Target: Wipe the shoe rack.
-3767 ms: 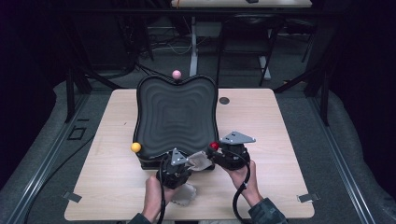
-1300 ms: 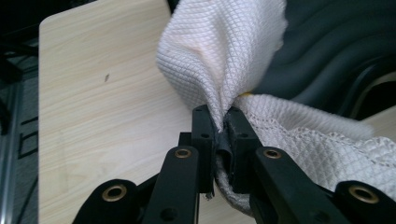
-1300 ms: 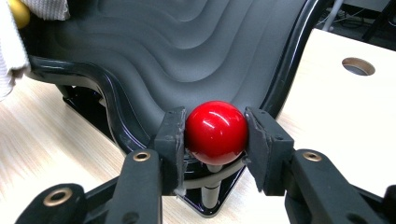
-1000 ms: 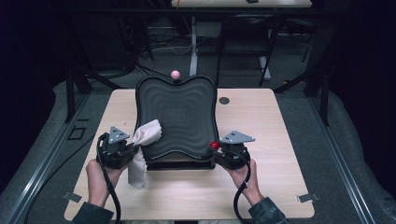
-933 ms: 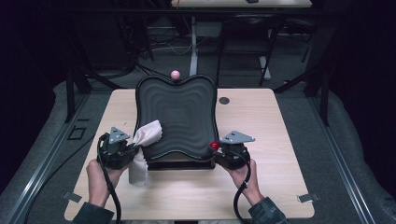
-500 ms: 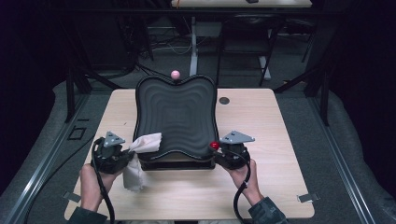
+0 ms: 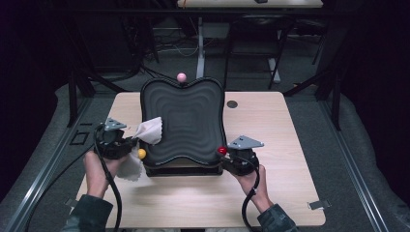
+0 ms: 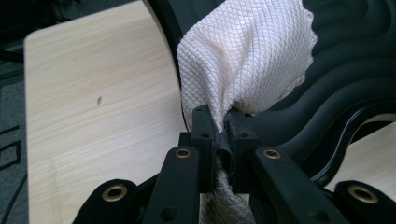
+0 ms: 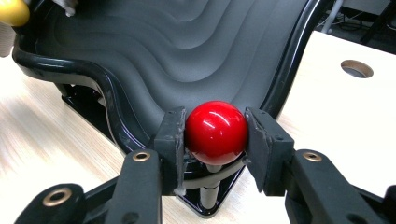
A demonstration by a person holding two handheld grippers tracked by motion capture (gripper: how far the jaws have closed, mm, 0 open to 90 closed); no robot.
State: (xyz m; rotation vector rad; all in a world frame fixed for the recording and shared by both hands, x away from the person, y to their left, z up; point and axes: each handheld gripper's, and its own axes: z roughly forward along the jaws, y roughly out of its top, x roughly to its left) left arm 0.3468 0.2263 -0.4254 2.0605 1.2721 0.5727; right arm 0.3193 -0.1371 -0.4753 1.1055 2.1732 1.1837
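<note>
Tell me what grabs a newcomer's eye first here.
The big black rippled tray, tilted up mid-table with a ball knob at three corners: pink at the far edge, yellow near left, red near right. The right tool is clamped on the red ball. The left tool pinches a white cloth against the tray's left rim.

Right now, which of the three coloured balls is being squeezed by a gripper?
The red ball, clamped by the right gripper. The yellow ball and pink ball aren't gripped.
</note>
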